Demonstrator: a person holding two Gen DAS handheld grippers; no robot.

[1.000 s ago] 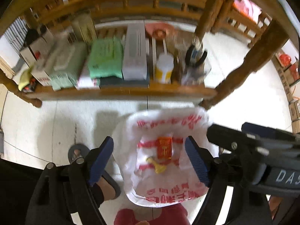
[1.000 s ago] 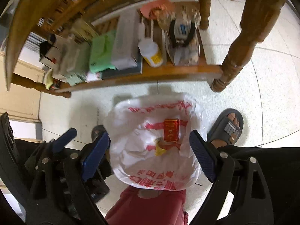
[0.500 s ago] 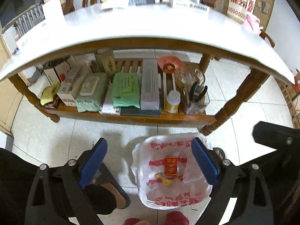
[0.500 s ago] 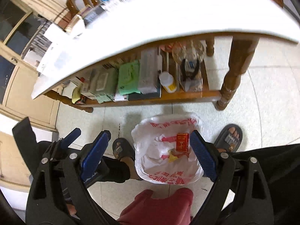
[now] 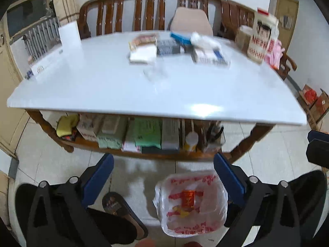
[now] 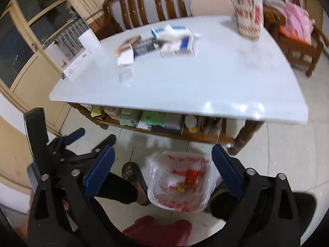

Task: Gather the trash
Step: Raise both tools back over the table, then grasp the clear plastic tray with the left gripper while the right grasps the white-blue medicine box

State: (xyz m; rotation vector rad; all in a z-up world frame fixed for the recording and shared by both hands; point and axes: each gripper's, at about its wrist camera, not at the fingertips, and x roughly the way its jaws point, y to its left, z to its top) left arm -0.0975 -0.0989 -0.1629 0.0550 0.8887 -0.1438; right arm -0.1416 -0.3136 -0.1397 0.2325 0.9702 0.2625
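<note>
Both grippers hang over the floor in front of the white table [image 5: 144,94], tilted downward, and each is empty. The left gripper [image 5: 163,177] has its blue pads spread wide, and its jaws have just been opening further with nothing pressed between them; the right gripper [image 6: 162,168] is likewise wide, its jaws also just opening, gripping nothing. Directly below and slightly ahead of both, framed between the spread fingers, sits the trash bag [image 5: 191,203], a white plastic bag with red print, mouth open upward on the tiled floor so dropped items fall straight in. A small red packet [image 5: 188,198] and a yellow scrap [image 5: 182,213] already lie inside it. The person's sandalled foot [image 5: 119,207] stands just left of the bag, probably placed close to keep the bag within easy reach. Farther ahead and above the grippers, the tabletop carries a blurred cluster of boxes and crumpled tissue [image 5: 203,41], likely the remaining trash. The open jaws suit reaching for another piece there.
</note>
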